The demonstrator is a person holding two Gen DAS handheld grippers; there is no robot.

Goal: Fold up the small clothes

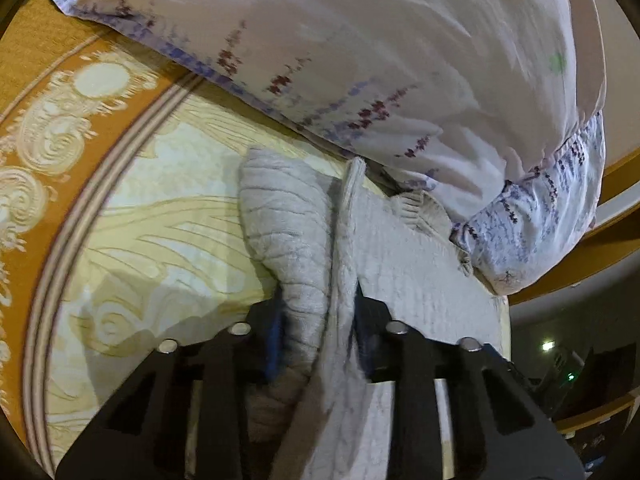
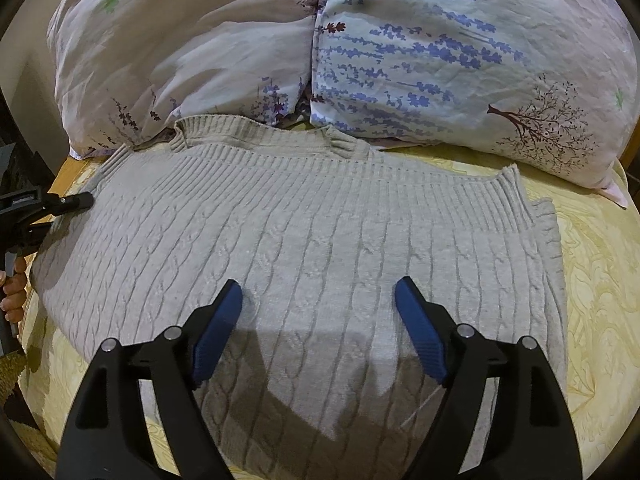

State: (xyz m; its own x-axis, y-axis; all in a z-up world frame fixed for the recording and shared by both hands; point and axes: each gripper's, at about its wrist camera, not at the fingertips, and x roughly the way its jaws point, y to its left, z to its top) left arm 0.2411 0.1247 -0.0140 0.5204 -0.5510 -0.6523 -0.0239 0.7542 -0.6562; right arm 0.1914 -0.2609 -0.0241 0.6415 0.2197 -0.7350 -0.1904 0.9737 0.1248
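A grey cable-knit sweater point(image 2: 304, 232) lies spread on the bed, its ribbed collar toward the pillows. My right gripper point(image 2: 320, 308) is open and empty, its blue pads just above the sweater's middle. My left gripper point(image 1: 320, 320) is shut on a bunched edge of the sweater point(image 1: 288, 216), which stands up in a fold between the jaws. In the right wrist view the left gripper point(image 2: 76, 200) shows at the sweater's left edge, held by a hand point(image 2: 14, 284).
Two floral pillows point(image 2: 460, 52) lie against the sweater's far edge, and one fills the top of the left wrist view point(image 1: 380, 48). The bedspread point(image 1: 132, 216) is cream with an orange patterned border. The bed's edge and a dark room are at the right point(image 1: 568, 376).
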